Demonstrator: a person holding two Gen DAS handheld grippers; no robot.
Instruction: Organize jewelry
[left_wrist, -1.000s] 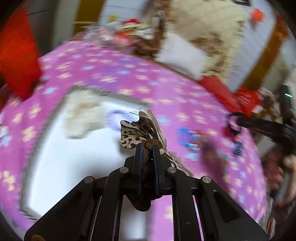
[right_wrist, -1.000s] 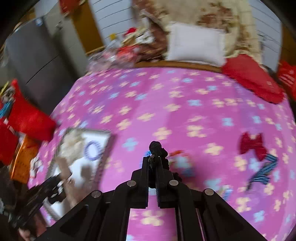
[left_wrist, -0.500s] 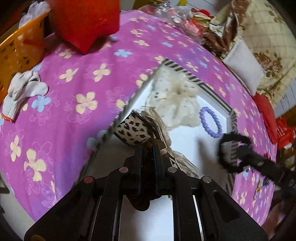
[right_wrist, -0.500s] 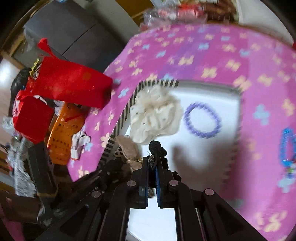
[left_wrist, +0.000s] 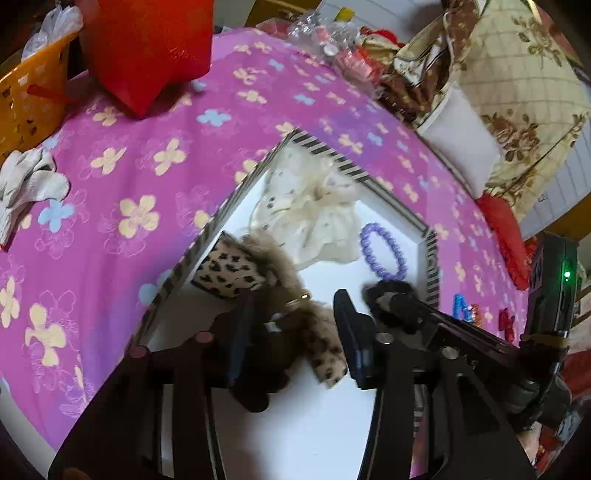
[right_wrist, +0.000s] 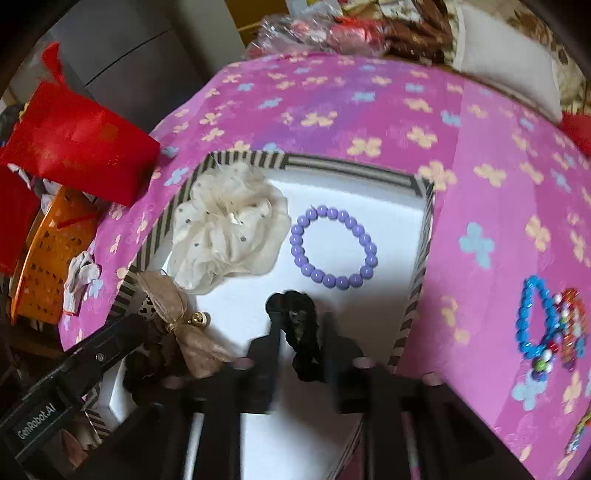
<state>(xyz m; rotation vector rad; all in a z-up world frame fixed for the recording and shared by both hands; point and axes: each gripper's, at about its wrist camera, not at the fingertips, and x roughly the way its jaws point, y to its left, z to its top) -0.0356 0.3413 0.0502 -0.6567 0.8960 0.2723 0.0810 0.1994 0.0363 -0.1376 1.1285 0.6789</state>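
Jewelry and hair pieces are going into the striped-rim tray (right_wrist: 343, 166) on the bed: my left tongs (left_wrist: 295, 328) are opening around the leopard bow (left_wrist: 229, 273), which sits in the tray's left corner, and my right tongs (right_wrist: 301, 345) are opening around the black scrunchie (right_wrist: 299, 325) on the white floor of the tray. I judge neither piece is pinched now, though both lie between the jaws.

My worry is snagging: the bow's gauzy ribbon and small gold bell could catch on a pad as I lift away and drag it over the rim. The scrunchie's folds could cling likewise. The two tongs are also close together, so pulling out carelessly could knock them.

Inside the tray also lie a cream scrunchie (right_wrist: 229, 225) and a purple bead bracelet (right_wrist: 334, 247), just beside each other. Out on the pink bedspread (right_wrist: 369, 107), a blue bead bracelet (right_wrist: 532, 317) and other beaded pieces wait, not yet sorted.
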